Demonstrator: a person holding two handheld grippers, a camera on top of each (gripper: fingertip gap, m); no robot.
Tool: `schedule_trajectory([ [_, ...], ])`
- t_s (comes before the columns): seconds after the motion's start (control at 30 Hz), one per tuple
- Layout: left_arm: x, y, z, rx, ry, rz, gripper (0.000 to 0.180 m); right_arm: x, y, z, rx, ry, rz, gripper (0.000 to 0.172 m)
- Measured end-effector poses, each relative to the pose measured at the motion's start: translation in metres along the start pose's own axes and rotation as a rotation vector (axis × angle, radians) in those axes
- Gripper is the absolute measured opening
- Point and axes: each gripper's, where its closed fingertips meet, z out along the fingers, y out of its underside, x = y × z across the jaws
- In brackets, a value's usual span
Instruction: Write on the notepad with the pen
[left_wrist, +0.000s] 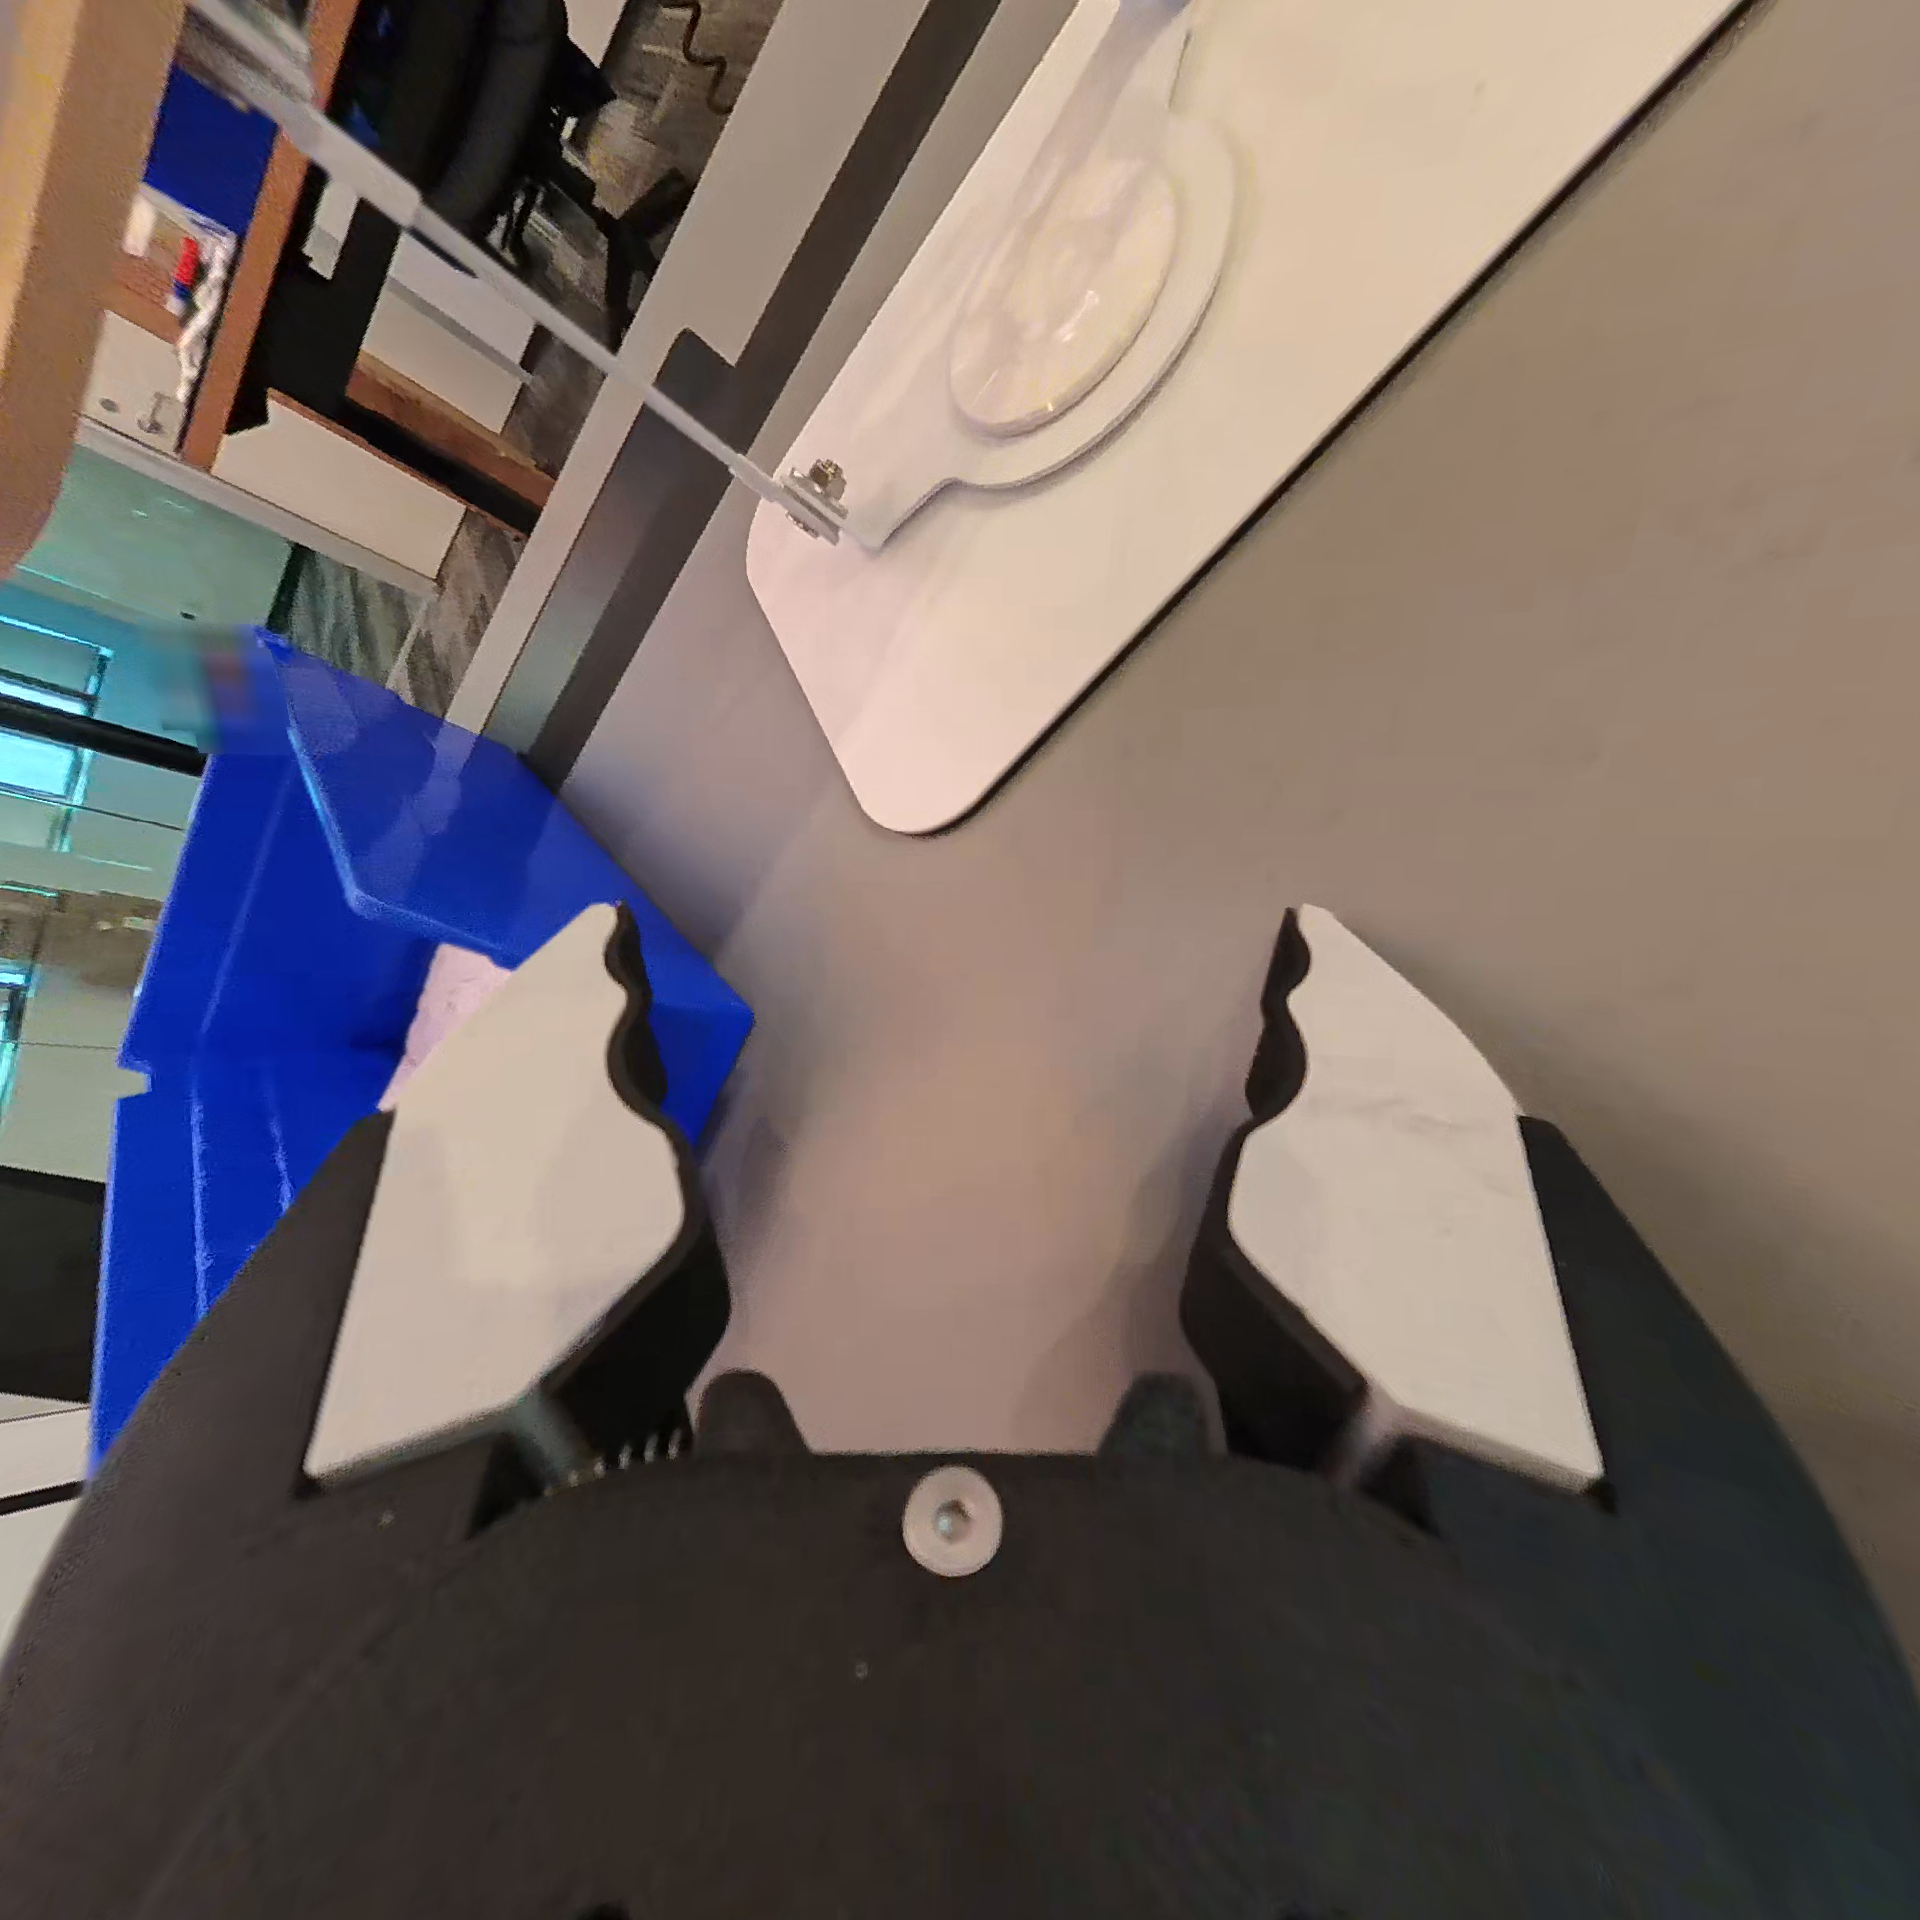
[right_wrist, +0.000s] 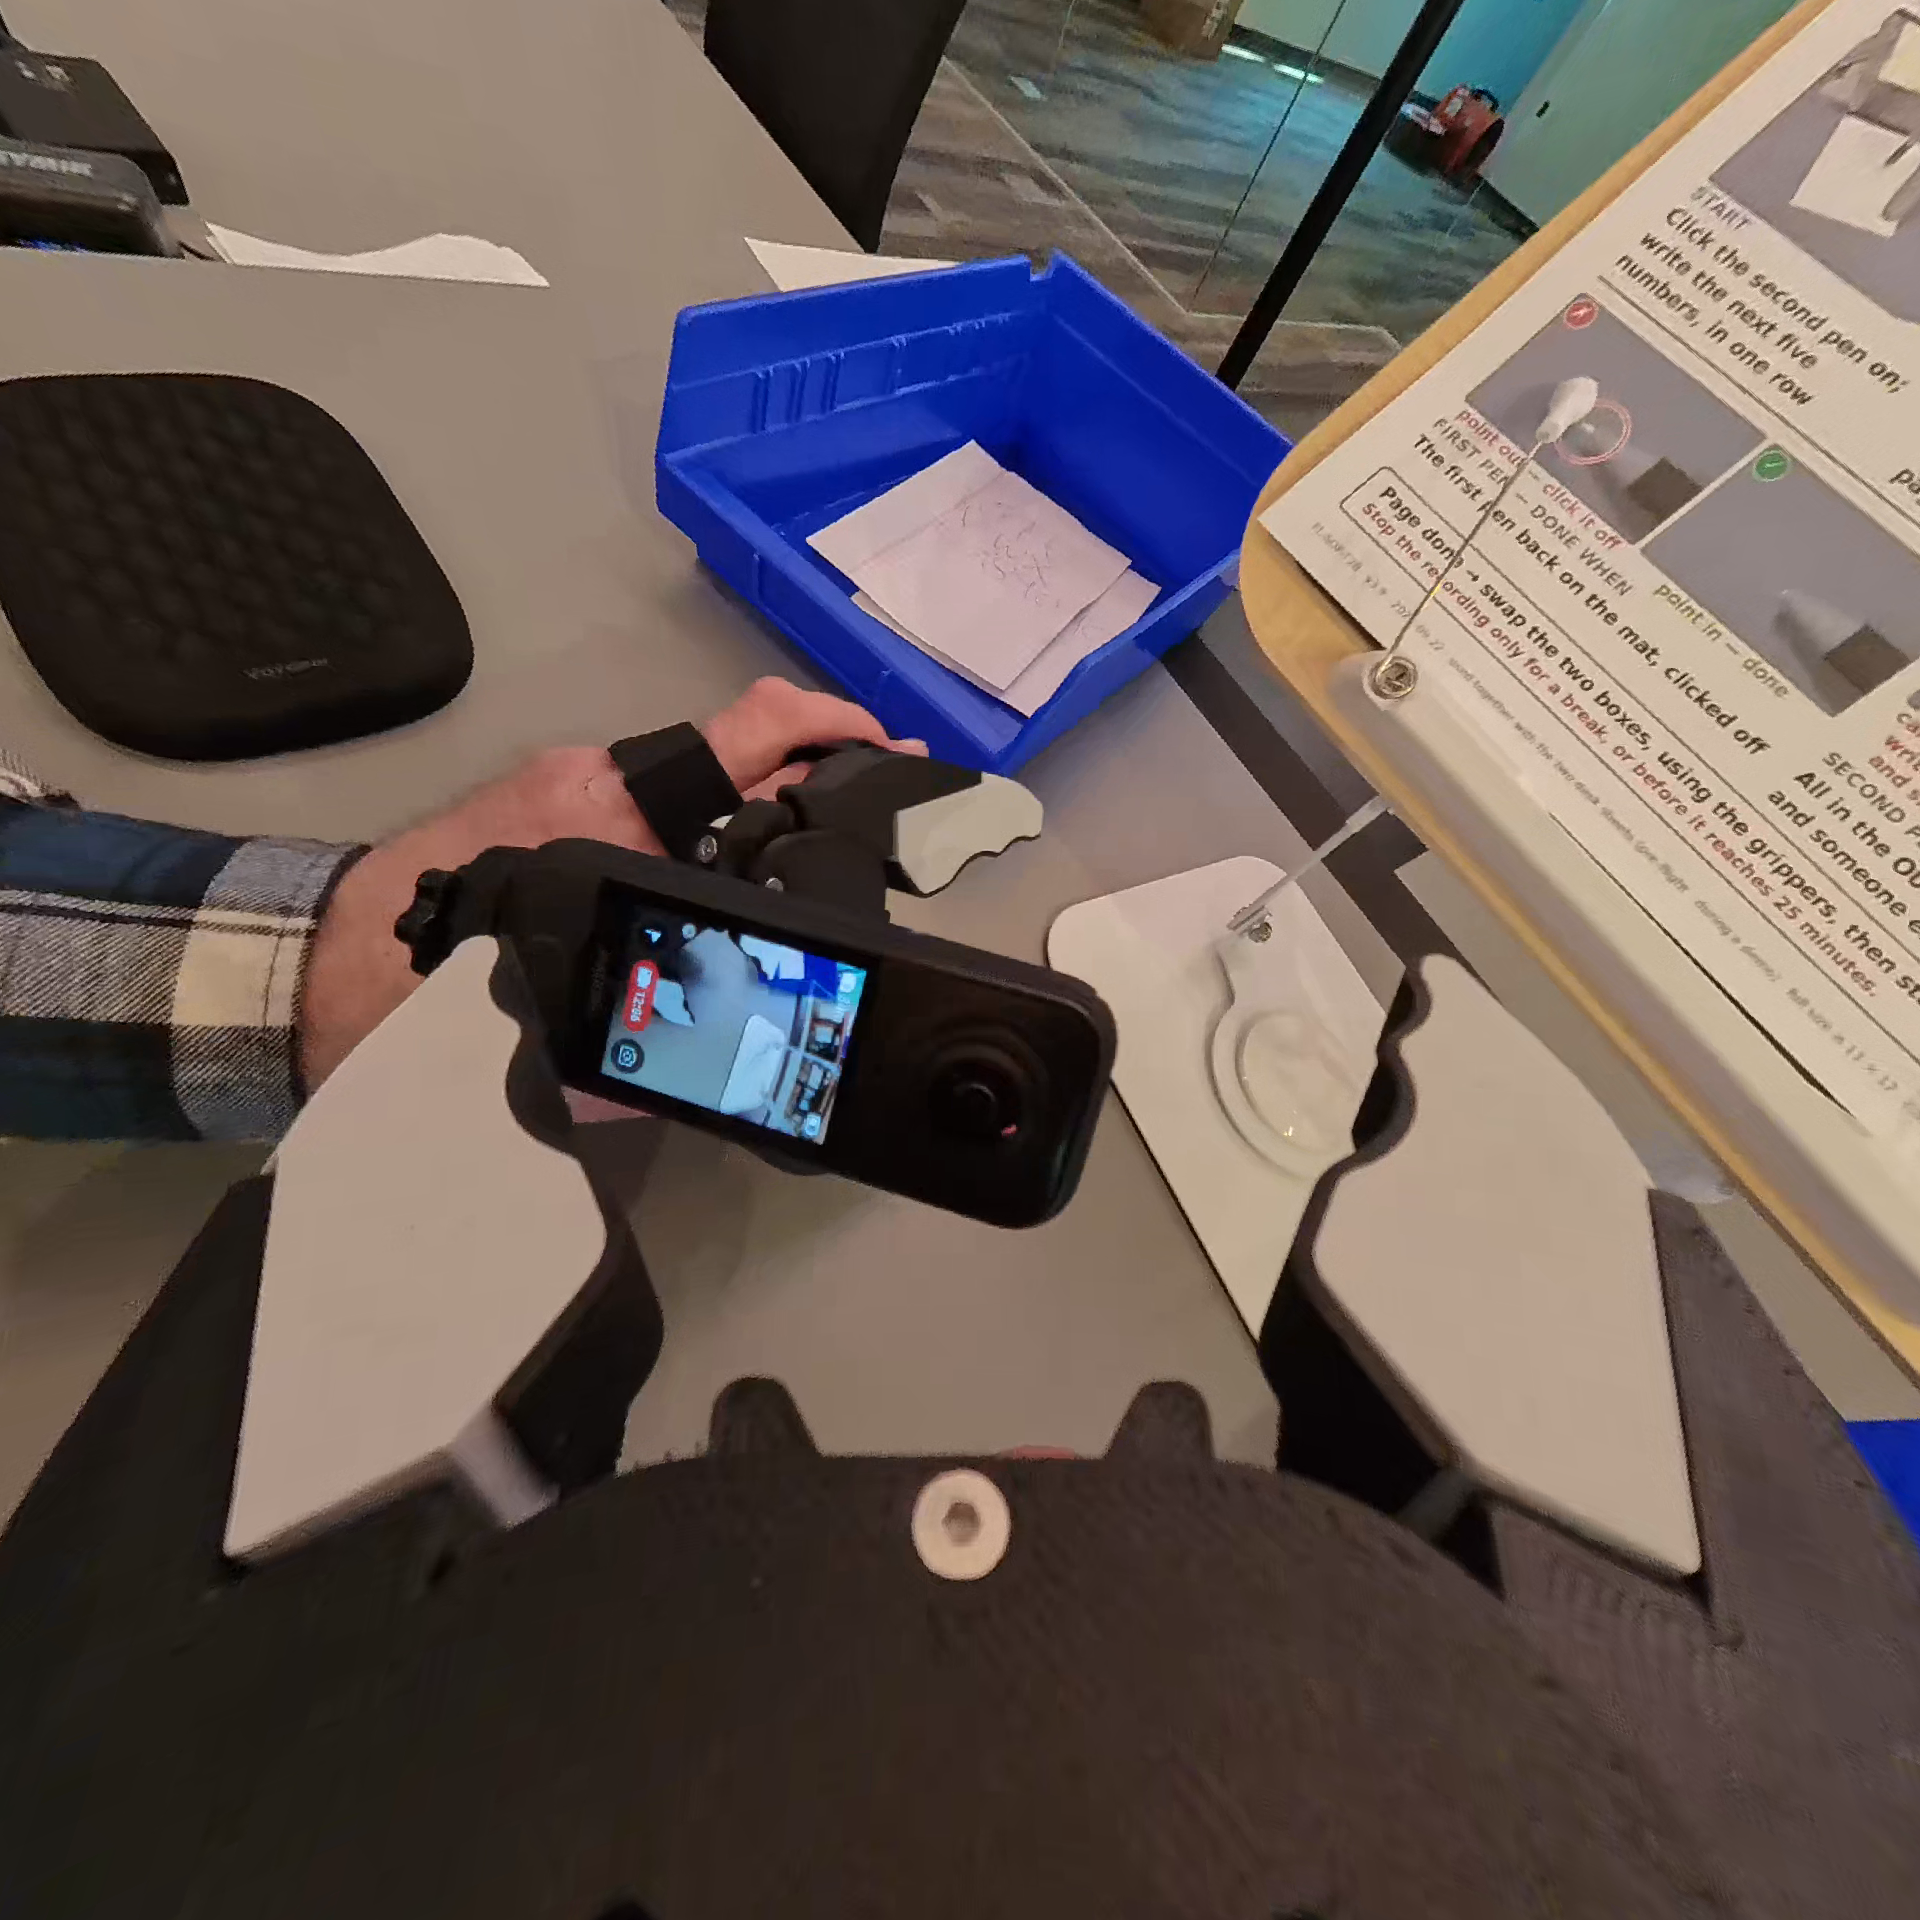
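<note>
Both grippers, left (left_wrist: 951, 997) and right (right_wrist: 956, 1081), hovered over grey table (left_wrist: 1455, 831), jaws released, holding nothing; blue bin (right_wrist: 935, 416) near.

One blue bin (right_wrist: 935, 436) sits on the grey table (right_wrist: 582, 540), holding two sheets of paper (right_wrist: 977, 566). One white mat (right_wrist: 1153, 966), one black pad (right_wrist: 208, 561) and one instruction board (right_wrist: 1621, 582) lie nearby.
</note>
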Motion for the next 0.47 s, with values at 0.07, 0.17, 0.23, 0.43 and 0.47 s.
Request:
schedule_trajectory([
  [0.07, -0.005, -0.005, -0.001, 0.020, -0.029, 0.020, 0.105, 0.001, 0.003, 0.002, -0.011, 0.018, -0.005, 0.147],
  [0.17, -0.009, -0.006, 0.000, 0.012, -0.050, 0.035, 0.106, 0.004, 0.006, 0.002, -0.027, 0.033, -0.004, 0.146],
  [0.23, -0.009, -0.006, 0.001, 0.003, -0.051, 0.043, 0.106, 0.006, 0.007, 0.001, -0.044, 0.052, -0.012, 0.146],
  [0.43, -0.013, -0.007, 0.011, -0.023, -0.060, 0.060, 0.104, 0.008, 0.009, 0.003, -0.096, 0.081, -0.097, 0.139],
  [0.47, -0.014, -0.008, 0.012, -0.024, -0.065, 0.060, 0.104, 0.010, 0.008, 0.002, -0.100, 0.091, -0.101, 0.138],
])
